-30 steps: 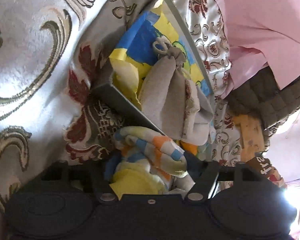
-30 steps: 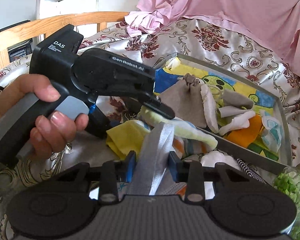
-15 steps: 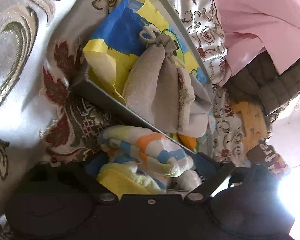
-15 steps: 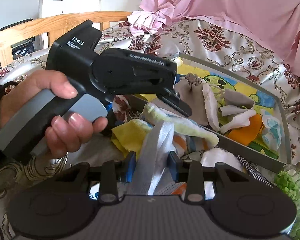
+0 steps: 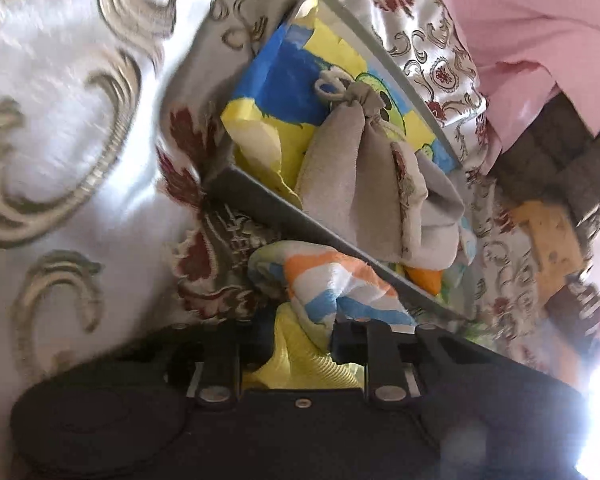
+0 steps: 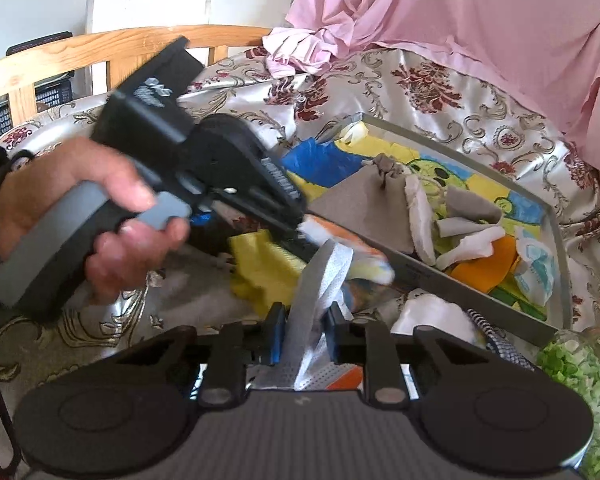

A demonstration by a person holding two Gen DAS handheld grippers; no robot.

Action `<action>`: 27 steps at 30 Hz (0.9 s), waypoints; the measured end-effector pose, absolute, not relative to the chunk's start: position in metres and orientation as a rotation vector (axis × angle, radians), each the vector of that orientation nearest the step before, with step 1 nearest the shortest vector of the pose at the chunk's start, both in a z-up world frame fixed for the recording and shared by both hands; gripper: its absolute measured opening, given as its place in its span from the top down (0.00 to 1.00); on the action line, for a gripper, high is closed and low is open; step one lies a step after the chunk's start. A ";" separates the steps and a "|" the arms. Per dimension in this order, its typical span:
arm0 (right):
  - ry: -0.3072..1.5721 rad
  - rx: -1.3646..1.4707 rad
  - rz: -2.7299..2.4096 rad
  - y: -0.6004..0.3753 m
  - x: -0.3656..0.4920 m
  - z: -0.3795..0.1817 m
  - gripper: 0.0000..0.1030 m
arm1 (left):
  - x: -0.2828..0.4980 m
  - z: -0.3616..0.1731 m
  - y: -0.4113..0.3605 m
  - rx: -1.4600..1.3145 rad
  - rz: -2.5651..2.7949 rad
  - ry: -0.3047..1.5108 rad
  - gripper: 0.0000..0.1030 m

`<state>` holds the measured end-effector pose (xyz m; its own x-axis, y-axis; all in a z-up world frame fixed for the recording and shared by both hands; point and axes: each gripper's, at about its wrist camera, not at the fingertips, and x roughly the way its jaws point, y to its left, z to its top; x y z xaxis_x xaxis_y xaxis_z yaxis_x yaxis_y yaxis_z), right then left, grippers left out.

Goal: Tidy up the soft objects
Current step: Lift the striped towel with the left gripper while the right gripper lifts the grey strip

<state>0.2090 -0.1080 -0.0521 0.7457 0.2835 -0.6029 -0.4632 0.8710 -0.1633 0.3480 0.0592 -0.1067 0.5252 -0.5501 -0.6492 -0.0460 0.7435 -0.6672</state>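
Left gripper (image 5: 302, 344): my fingers are pinched on a yellow cloth (image 5: 304, 356), with a striped cloth (image 5: 332, 284) bunched just past the tips at 12 o'clock.
Right gripper (image 6: 302, 330): my fingers are pressed onto a grey-white strap (image 6: 320, 280) that runs up between them towards 12 o'clock.
Left hand (image 6: 80, 216): in the right wrist view it holds the other tool at 9 o'clock, its nose touching the striped cloth near the tray's near wall.
Tray (image 6: 432, 276): grey, shallow, lying on the patterned bedspread (image 6: 420, 80); its near wall runs from centre down to 4 o'clock.
In the tray: a colourful printed sheet (image 6: 328, 160) lines the floor, and a grey drawstring pouch (image 6: 364, 196) lies with folded grey and white cloths (image 6: 460, 224), an orange piece (image 6: 484, 268) and a small printed packet (image 6: 536, 268).
Outside the tray: the yellow and striped cloths lie against the near wall, and a white pad (image 6: 432, 316) lies just beside it at 4 o'clock.
Open room: bare bedspread at 9 to 11 o'clock in the left wrist view.
Edges: pink sheet (image 6: 480, 20) at 1 o'clock, wooden bed rail (image 6: 100, 48) at 10 o'clock.
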 end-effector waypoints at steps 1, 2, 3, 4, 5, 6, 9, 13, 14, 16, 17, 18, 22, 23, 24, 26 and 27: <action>0.598 -0.315 0.409 -0.109 0.209 -0.051 0.79 | 0.343 -0.103 0.061 -0.655 -0.322 0.981 0.76; 0.594 -0.318 0.400 -0.109 0.208 -0.051 0.80 | 0.338 -0.100 0.063 -0.622 -0.313 0.977 0.76; 0.594 -0.321 0.396 -0.109 0.208 -0.051 0.80 | 0.333 -0.095 0.063 -0.568 -0.303 0.974 0.76; 0.593 -0.322 0.395 -0.109 0.207 -0.051 0.80 | 0.328 -0.091 0.063 -0.512 -0.295 0.971 0.76; 0.590 -0.328 0.394 -0.109 0.207 -0.051 0.80 | 0.321 -0.084 0.061 -0.437 -0.286 0.963 0.77; 0.587 -0.338 0.391 -0.109 0.206 -0.051 0.80 | 0.316 -0.078 0.058 -0.363 -0.280 0.953 0.77; 0.587 -0.365 0.394 -0.106 0.204 -0.053 0.77 | 0.300 -0.062 0.042 -0.111 -0.262 0.920 0.77; 0.597 -0.372 0.392 -0.107 0.205 -0.055 0.71 | 0.273 -0.056 0.024 0.145 -0.274 0.893 0.76; 0.602 -0.359 0.396 -0.108 0.206 -0.055 0.69 | 0.270 -0.056 0.022 0.172 -0.281 0.893 0.76; 0.615 -0.321 0.402 -0.113 0.208 -0.055 0.65 | 0.268 -0.056 0.025 0.179 -0.303 0.894 0.76; 0.619 -0.307 0.403 -0.116 0.210 -0.055 0.62 | 0.267 -0.056 0.026 0.165 -0.312 0.893 0.75; 0.622 -0.301 0.401 -0.118 0.212 -0.055 0.56 | 0.269 -0.056 0.030 0.141 -0.330 0.892 0.74; 0.648 -0.269 0.408 -0.123 0.218 -0.057 0.48 | 0.274 -0.062 0.037 0.095 -0.383 0.904 0.70; 0.659 -0.258 0.414 -0.123 0.220 -0.058 0.46 | 0.273 -0.062 0.036 0.099 -0.395 0.900 0.68; 0.665 -0.248 0.417 -0.123 0.221 -0.057 0.45 | 0.274 -0.064 0.035 0.100 -0.404 0.901 0.64; 0.694 -0.211 0.433 -0.125 0.226 -0.058 0.46 | 0.276 -0.065 0.035 0.090 -0.422 0.908 0.58; 0.702 -0.198 0.436 -0.125 0.228 -0.059 0.46 | 0.277 -0.066 0.036 0.075 -0.426 0.911 0.54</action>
<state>0.2276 -0.1252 -0.0586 0.6787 0.3197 -0.6611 -0.4507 0.8921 -0.0313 0.2774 0.0364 -0.0656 0.5359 -0.3261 -0.7787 0.3888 0.9141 -0.1152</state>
